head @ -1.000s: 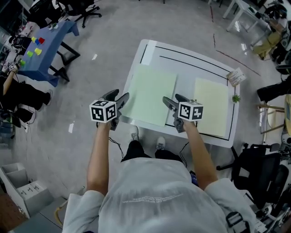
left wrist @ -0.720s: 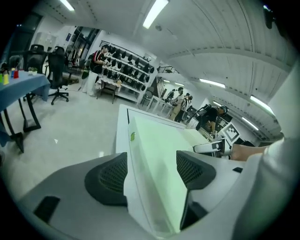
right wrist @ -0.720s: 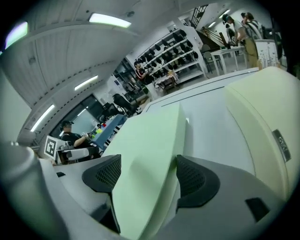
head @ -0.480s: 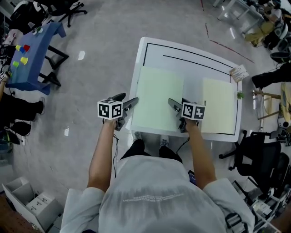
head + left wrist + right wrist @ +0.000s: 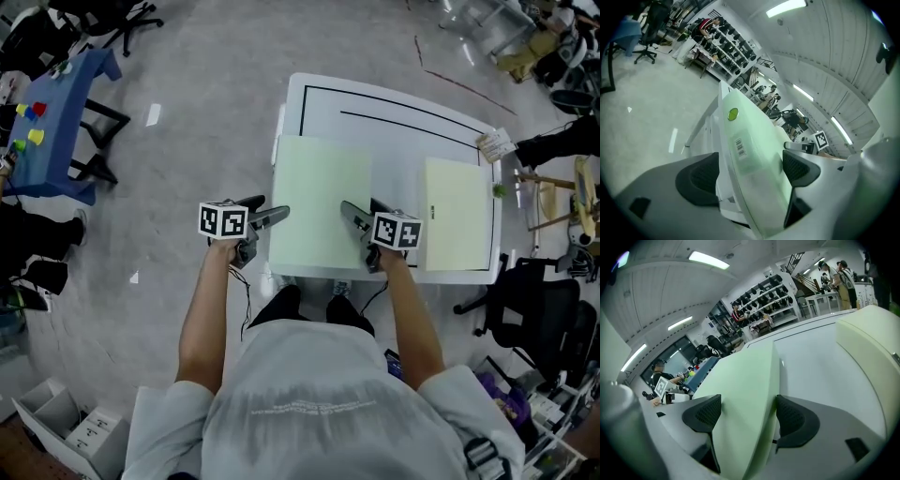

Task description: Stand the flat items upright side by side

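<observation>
Bright ceiling strips (image 5: 786,7) — fisheye-bent edges

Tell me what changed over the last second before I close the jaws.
Both grippers came down to the pale green sheet. The left gripper straddles its left edge, jaws just opened wider, not pressing it; the right gripper straddles its right edge, jaws open. Nothing is gripped. That sheet and the yellowish sheet stayed flat on the table.

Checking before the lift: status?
Left gripper open, jaws just opening, straddling left edge of green folder. Right gripper open over its right edge. Folder flat on table. Nothing blocking.
</observation>
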